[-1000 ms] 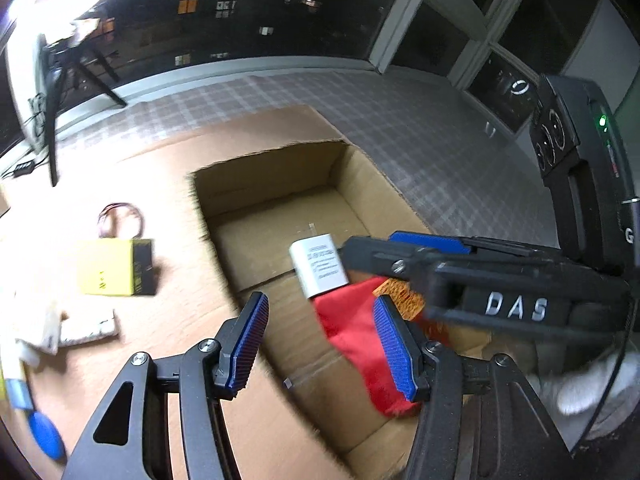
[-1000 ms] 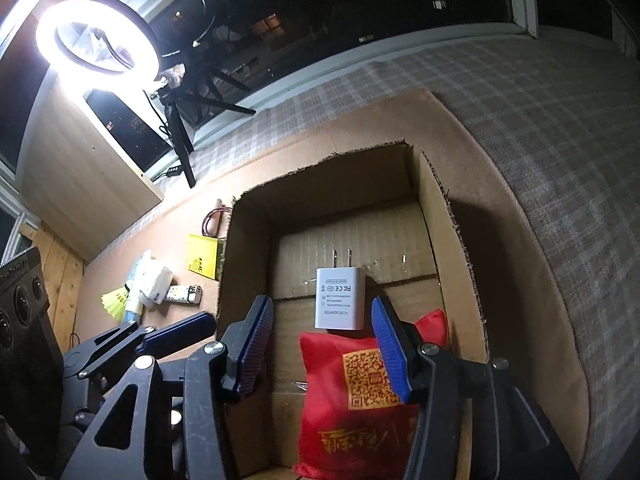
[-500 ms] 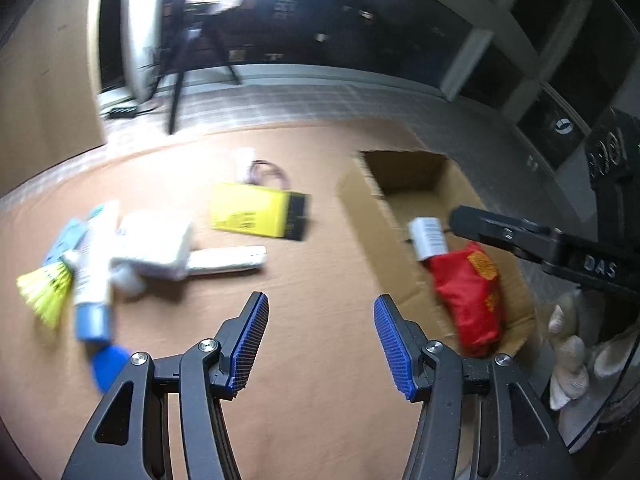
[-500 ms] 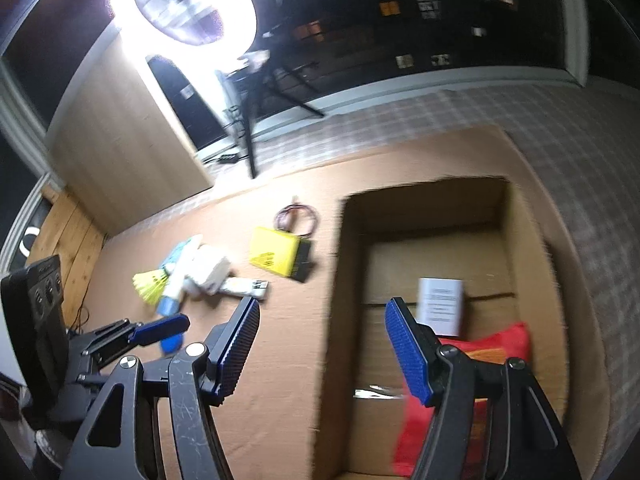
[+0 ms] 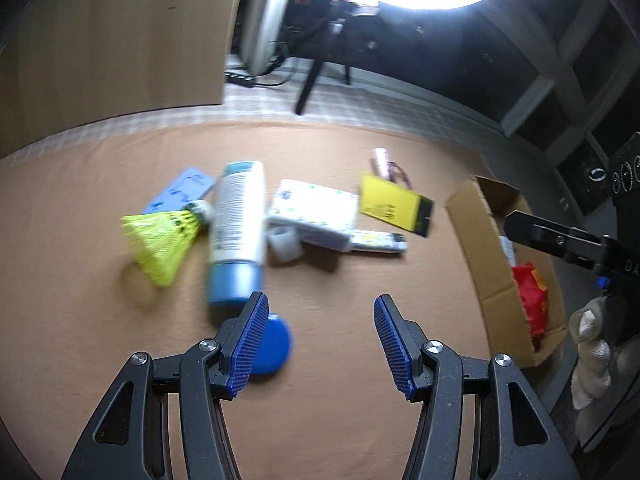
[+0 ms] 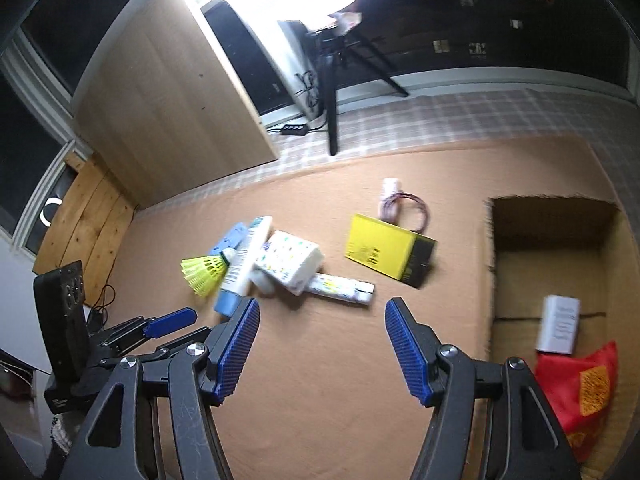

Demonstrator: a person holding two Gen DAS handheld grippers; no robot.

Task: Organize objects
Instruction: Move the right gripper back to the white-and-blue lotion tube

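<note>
**Over the brown mat: both grippers clear of the box, facing the loose items**

Over the brown mat (image 6: 320, 380), both grippers have swung away from the cardboard box (image 6: 490, 280) toward the pile of loose items. The right gripper (image 6: 322, 348) has just been opening its jaws; nothing lies between them. The left gripper (image 5: 318, 344) stands at a medium gap, also empty. Judgement: one placement is complete and the next pick is being set up.

Left to right, ahead of the left gripper:
- a yellow shuttlecock (image 5: 162, 242), far left, touching the tube;
- a white tube with a blue cap (image 5: 238, 232), lying lengthwise, cap nearest the left finger;
- a blue round lid (image 5: 274, 346), partly hidden behind the left finger;
- a white patterned pack (image 5: 316, 212), overlapping a slim white stick (image 5: 376, 242);
- a yellow-and-black packet (image 5: 394, 206), near a small coiled cable (image 6: 404, 204);
- the box, far right, holding a white charger (image 6: 558, 324) and a red pouch (image 6: 580, 388).

Obstacles: the tube, shuttlecock and pack touch one another, so lifting one may disturb its neighbours. The box's near wall stands between the pile and the drop zone.
</note>
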